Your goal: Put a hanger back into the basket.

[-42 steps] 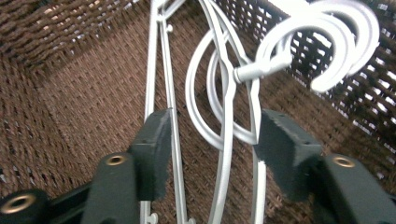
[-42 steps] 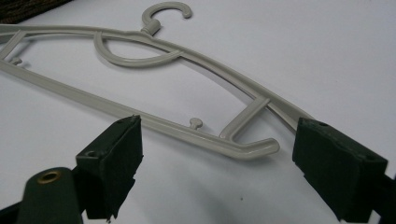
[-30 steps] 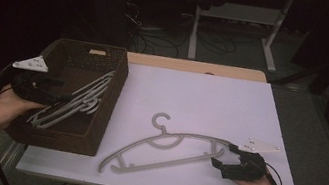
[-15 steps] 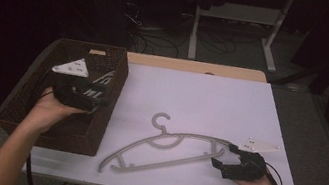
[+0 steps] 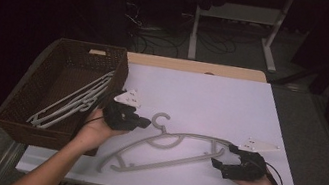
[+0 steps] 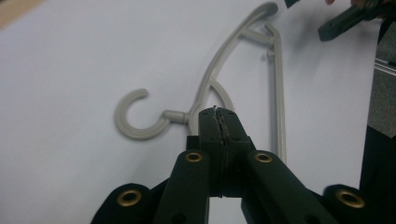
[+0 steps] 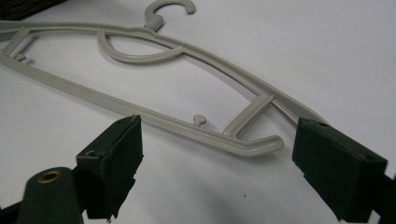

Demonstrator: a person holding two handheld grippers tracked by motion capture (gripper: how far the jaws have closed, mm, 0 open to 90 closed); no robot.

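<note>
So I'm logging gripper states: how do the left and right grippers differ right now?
The left gripper is shut with nothing between its jaws; the right gripper is wide open. The left sits by the hanger's hook, beside the basket; the right faces the hanger's far end. Both are black and hand-held.

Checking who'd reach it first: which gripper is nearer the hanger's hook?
Left. The left gripper, jaws shut, sits right beside the hanger's hook. The right gripper, jaws open, is at the hanger's far arm end, well away from the hook.
</note>
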